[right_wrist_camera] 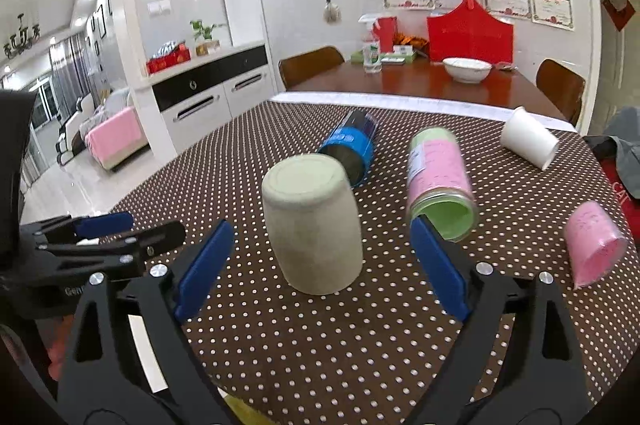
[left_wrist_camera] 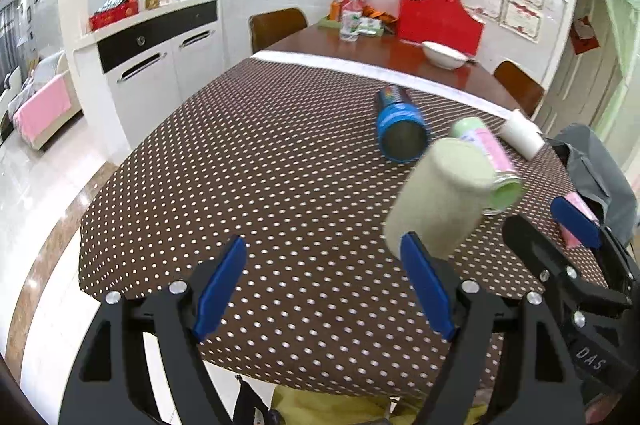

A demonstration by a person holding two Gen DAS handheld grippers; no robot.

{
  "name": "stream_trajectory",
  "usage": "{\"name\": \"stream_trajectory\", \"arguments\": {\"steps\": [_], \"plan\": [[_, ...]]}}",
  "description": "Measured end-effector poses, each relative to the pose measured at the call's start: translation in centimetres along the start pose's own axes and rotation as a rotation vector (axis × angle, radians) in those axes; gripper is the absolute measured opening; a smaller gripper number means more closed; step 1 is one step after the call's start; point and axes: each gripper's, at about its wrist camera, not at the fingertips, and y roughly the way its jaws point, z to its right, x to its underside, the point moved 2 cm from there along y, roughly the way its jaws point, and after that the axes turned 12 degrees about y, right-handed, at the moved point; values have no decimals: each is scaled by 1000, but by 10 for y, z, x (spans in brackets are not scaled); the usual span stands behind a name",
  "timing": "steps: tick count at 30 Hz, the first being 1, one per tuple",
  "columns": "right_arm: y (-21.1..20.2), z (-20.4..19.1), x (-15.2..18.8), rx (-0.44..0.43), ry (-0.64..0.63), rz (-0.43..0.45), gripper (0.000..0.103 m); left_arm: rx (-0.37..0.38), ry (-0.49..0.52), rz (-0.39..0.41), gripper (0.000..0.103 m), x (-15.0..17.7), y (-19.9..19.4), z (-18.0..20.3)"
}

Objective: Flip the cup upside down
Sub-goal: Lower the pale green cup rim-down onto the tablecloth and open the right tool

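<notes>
Already inverted: pale green cup [right_wrist_camera: 314, 225] stands base-up on the desk [right_wrist_camera: 320, 337], centre frame, between the wide-open right hand-held gripper [right_wrist_camera: 320, 265]. Left hand-held gripper [left_wrist_camera: 324, 285] also wide, empty. Flip looks done; next, back away without nudging it

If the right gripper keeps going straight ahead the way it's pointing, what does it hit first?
Most likely the beige cup, standing upside down on the dotted tablecloth, right ahead of the open right gripper and roughly centred between its fingers. Depth is hard to judge.
</notes>
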Motion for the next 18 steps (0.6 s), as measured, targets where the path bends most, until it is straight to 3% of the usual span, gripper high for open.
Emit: {"name": "stream_trajectory", "arguments": {"steps": [18], "plan": [[-68, 15, -21, -11, 12, 144, 94, -17, 38, 195, 78, -16, -72, 42]]}}
